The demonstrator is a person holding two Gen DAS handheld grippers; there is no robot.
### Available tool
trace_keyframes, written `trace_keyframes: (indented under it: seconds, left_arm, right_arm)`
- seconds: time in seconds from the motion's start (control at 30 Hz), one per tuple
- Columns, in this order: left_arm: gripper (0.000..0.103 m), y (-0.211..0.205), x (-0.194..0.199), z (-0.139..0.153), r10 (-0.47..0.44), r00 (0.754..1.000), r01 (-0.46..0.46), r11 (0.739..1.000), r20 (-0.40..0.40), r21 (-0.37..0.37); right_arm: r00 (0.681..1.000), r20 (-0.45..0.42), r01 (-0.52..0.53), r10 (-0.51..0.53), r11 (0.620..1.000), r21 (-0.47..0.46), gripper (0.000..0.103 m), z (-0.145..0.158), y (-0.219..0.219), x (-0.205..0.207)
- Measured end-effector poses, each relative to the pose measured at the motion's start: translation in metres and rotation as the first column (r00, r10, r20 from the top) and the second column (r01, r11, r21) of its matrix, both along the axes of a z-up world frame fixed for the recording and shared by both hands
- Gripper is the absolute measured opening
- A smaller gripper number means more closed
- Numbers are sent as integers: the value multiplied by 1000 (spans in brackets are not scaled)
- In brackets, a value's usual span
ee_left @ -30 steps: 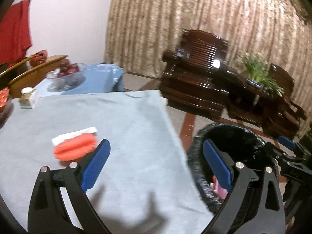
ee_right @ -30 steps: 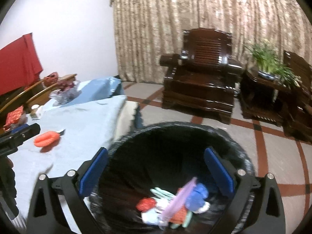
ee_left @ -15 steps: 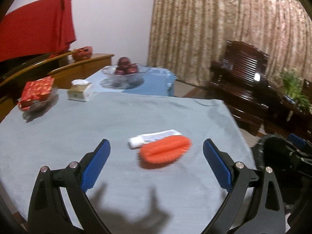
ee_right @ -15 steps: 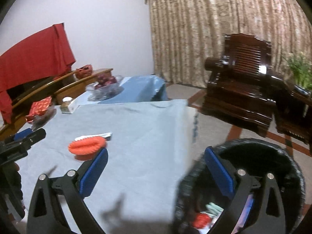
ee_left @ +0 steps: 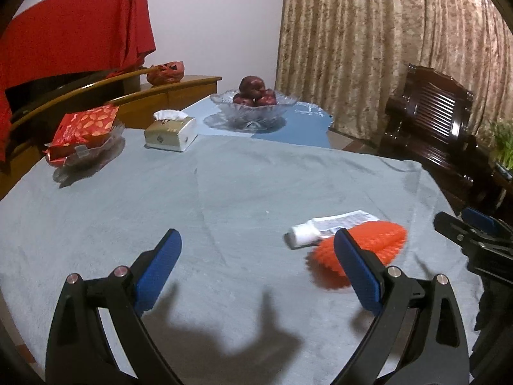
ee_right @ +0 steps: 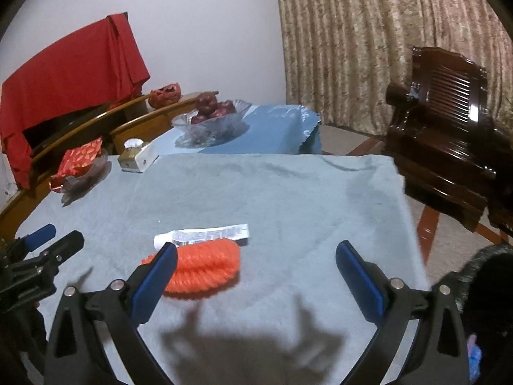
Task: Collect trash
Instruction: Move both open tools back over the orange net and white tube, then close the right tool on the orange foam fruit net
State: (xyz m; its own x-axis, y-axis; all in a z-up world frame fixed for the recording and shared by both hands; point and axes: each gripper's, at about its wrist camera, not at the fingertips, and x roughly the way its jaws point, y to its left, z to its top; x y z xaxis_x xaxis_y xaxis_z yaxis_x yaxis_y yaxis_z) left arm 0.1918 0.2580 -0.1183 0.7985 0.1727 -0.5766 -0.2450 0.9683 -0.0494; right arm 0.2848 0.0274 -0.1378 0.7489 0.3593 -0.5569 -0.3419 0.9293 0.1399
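Note:
An orange foam net sleeve (ee_left: 373,247) (ee_right: 205,269) lies on the grey tablecloth (ee_left: 224,192) with a white flattened tube (ee_left: 330,226) (ee_right: 202,235) touching its far side. My left gripper (ee_left: 256,276) is open and empty, above the cloth, with the sleeve just behind its right finger. My right gripper (ee_right: 256,276) is open and empty, with the sleeve by its left finger. The black-lined trash bin (ee_right: 487,292) stands off the table's right edge.
At the table's back are a tissue box (ee_left: 170,131), a glass dish with a red packet (ee_left: 83,134) and a glass bowl of red fruit (ee_left: 255,102). A dark wooden armchair (ee_right: 449,147) stands right. Curtains hang behind.
Both grippers have swung left from over the trash bin to over the table. The sleeve and tube lie where they were. Both grippers stay open.

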Motion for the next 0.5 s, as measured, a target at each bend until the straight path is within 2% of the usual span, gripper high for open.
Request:
trace_keyframes:
  seconds: [0.17, 0.37, 0.5]
  left_arm:
    - [93, 14, 7, -11, 13, 1000, -13, 1000, -12, -17]
    - [93, 23, 15, -22, 17, 1000, -18, 999, -25, -30]
    - [93, 23, 20, -26, 12, 999, -13, 999, -32, -33]
  right_arm:
    - [998, -56, -18, 17, 1000, -15, 95, -21, 20, 23]
    - [992, -117, -49, 46, 998, -24, 91, -41, 32, 31]
    - [984, -158, -84, 80, 996, -22, 84, -52, 39, 33]
